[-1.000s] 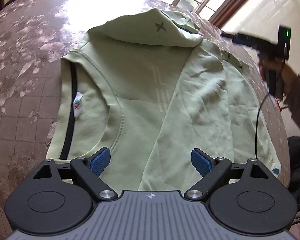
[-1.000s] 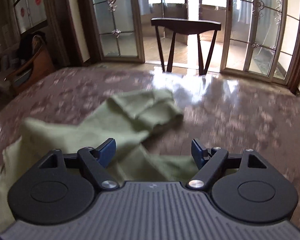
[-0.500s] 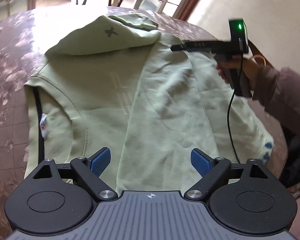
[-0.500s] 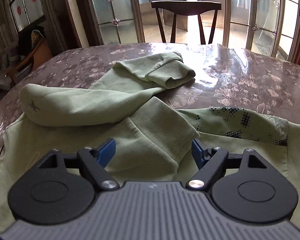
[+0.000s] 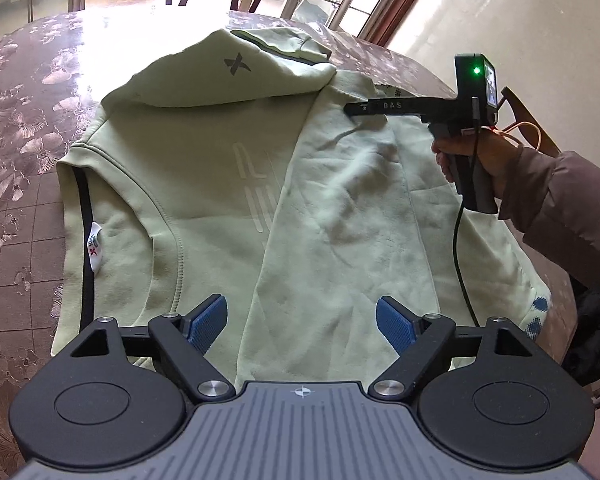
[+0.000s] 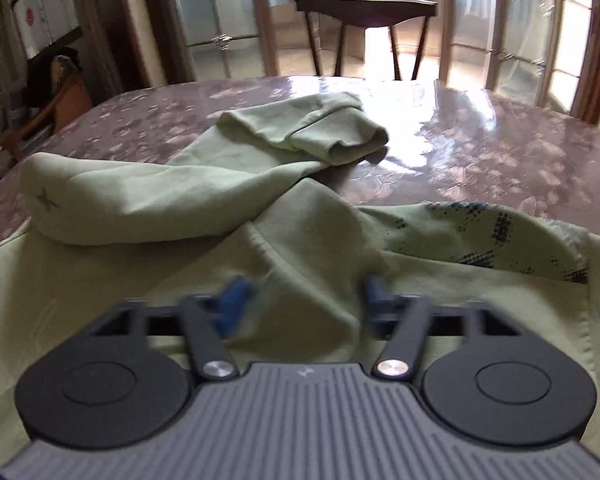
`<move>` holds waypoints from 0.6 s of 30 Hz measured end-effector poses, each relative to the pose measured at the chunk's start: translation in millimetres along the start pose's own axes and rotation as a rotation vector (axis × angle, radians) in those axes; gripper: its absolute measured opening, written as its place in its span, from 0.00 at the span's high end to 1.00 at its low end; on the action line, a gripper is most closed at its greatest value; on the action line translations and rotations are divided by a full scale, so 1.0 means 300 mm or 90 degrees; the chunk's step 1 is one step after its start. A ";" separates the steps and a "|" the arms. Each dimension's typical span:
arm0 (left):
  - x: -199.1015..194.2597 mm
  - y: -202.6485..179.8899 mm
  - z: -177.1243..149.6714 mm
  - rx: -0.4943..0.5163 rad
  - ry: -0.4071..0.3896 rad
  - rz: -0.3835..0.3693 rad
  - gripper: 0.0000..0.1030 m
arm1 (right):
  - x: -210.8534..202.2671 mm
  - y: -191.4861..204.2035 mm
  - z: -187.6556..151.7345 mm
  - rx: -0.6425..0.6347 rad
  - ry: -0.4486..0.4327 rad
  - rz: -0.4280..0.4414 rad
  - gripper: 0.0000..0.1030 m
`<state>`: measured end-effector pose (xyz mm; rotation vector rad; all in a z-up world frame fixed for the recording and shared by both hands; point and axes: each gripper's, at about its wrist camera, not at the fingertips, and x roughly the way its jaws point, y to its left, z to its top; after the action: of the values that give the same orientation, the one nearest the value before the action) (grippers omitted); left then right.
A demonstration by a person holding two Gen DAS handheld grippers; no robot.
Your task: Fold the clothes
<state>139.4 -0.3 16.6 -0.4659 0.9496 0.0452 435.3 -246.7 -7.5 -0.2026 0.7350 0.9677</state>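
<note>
A light green hoodie lies spread on the table, its hood with a dark X mark folded over at the far end. My left gripper hovers open over the hem, nothing between its blue pads. A hand holds my right gripper low over the hoodie's right shoulder. In the right wrist view, the right gripper straddles a raised ridge of hoodie fabric. Its blurred pads still stand apart. One sleeve lies doubled back beyond it.
The round table has a glossy brown flowered cover. A dark wooden chair stands behind it before glass doors. The person's brown sleeve and a black cable reach in over the hoodie's right side.
My right gripper has come in low over the hoodie's shoulder, and its pads have drawn closer together around a fold. My left gripper stays open over the hem.
</note>
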 end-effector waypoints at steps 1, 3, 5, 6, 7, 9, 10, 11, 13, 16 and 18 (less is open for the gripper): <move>0.000 0.001 0.000 0.002 0.002 0.000 0.17 | -0.015 0.005 0.002 0.001 -0.005 0.005 0.84; -0.001 0.003 0.001 0.009 0.002 0.001 0.17 | -0.046 0.014 0.006 0.004 -0.015 0.016 0.85; -0.001 0.006 0.005 0.016 0.000 0.002 0.15 | -0.077 0.023 0.010 0.007 -0.025 0.027 0.86; -0.002 0.007 0.008 0.018 -0.001 0.000 0.14 | -0.093 0.028 0.012 0.009 -0.031 0.032 0.86; -0.002 0.009 0.012 0.020 -0.002 -0.002 0.14 | -0.108 0.033 0.014 0.010 -0.036 0.037 0.86; -0.003 0.008 0.019 0.028 -0.003 -0.009 0.14 | -0.199 0.056 0.007 0.015 -0.064 0.055 0.86; -0.003 0.006 0.022 0.038 -0.004 -0.013 0.14 | -0.252 0.070 0.002 0.018 -0.080 0.064 0.86; -0.003 0.003 0.026 0.047 -0.004 -0.016 0.14 | -0.305 0.083 -0.003 0.021 -0.096 0.074 0.86; -0.006 -0.006 0.031 0.069 -0.006 -0.024 0.13 | -0.417 0.117 -0.021 0.026 -0.129 0.092 0.86; -0.016 -0.022 0.035 0.107 -0.007 -0.039 0.13 | -0.591 0.174 -0.062 0.045 -0.172 0.111 0.86; -0.026 -0.028 0.035 0.127 -0.007 -0.046 0.13 | -0.695 0.210 -0.101 0.062 -0.191 0.120 0.86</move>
<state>144.9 -2.3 30.9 -0.3139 0.9158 -0.1113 296.8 -365.8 115.2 0.0985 0.5296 1.1087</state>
